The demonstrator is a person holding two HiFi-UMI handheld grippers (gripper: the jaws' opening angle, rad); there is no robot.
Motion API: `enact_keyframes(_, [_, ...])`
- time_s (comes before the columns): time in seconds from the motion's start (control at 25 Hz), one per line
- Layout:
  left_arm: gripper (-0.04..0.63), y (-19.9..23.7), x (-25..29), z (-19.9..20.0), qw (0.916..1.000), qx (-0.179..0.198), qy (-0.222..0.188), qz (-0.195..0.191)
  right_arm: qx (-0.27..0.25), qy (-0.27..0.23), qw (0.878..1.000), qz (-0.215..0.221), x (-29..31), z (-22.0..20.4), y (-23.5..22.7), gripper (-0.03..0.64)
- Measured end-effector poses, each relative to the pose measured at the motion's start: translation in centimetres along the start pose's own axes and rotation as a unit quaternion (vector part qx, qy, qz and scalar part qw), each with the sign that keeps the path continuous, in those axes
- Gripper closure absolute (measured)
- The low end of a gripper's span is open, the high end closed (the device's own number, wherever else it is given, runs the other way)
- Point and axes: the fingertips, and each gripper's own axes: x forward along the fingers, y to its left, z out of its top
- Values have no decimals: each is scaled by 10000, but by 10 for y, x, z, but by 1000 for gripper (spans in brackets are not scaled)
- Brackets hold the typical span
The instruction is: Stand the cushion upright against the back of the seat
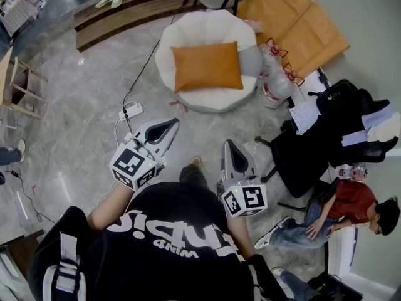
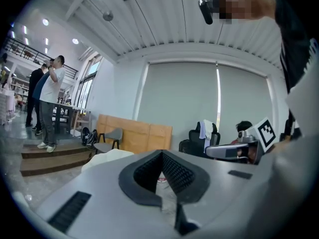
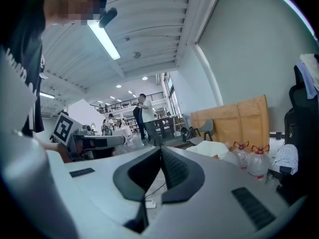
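An orange cushion lies flat on a round white seat ahead of me on the floor. My left gripper is held low and well short of the seat, jaws shut with nothing between them. To its right my right gripper is also shut and empty, farther from the seat. In the left gripper view the white seat shows just over the shut left gripper. A strip of the same seat shows beyond the shut right gripper in the right gripper view.
A white power strip with its cable lies on the floor between me and the seat. Two water bottles stand right of the seat. A black office chair and a seated person are at the right; wooden boards lie behind.
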Motion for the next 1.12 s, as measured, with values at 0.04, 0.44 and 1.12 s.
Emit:
enact_keyframes(0.04, [589, 2, 7, 2, 10000, 12, 0, -2, 19, -12, 10000, -7, 4, 2, -6, 595])
enact_keyframes(0.44, [589, 17, 76, 23, 10000, 17, -20, 27, 19, 1, 10000, -33, 38, 24, -69, 595])
enact_keyframes(1.12, [589, 42, 149, 45, 9997, 3, -142, 190, 68, 147, 9998, 134, 89, 34, -139, 595])
